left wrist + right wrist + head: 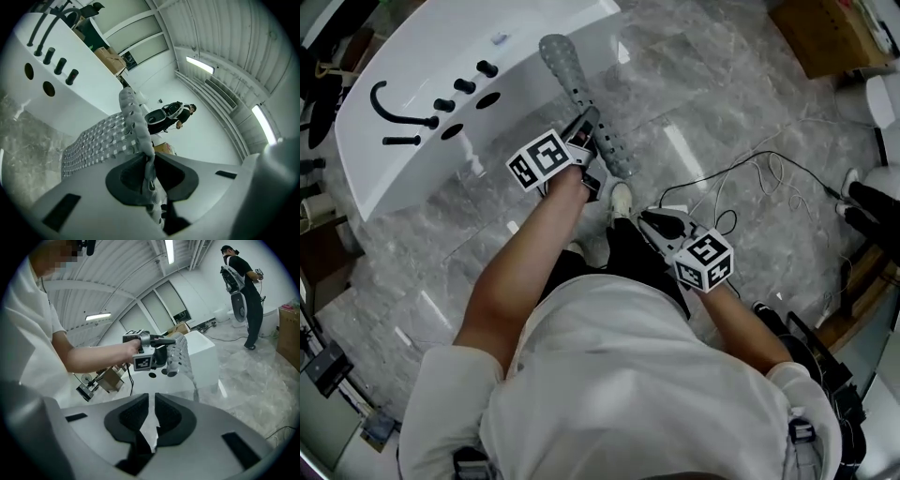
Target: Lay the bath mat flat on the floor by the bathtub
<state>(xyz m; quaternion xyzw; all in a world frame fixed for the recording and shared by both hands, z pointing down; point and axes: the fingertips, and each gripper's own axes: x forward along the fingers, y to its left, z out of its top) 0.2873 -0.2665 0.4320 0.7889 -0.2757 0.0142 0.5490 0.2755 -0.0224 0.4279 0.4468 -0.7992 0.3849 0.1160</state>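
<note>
The grey perforated bath mat (579,86) hangs lengthwise in the air beside the white bathtub (534,28), over the marble floor. My left gripper (587,122) is shut on the mat's edge. In the left gripper view the mat (96,140) rises from between the jaws of the left gripper (148,169) and folds over at its top. In the right gripper view the mat (181,356) dangles from the left gripper (164,351) in front of the tub (204,352). My right gripper (649,217) is lower and nearer to me; its jaws (151,411) are together with nothing seen between them.
Black faucet fittings (405,118) sit on the tub's rim. Cables (750,173) trail over the floor at right, and a cardboard box (825,33) stands at the far right. My shoe (621,197) is under the mat's lower end. A person (243,273) stands further off.
</note>
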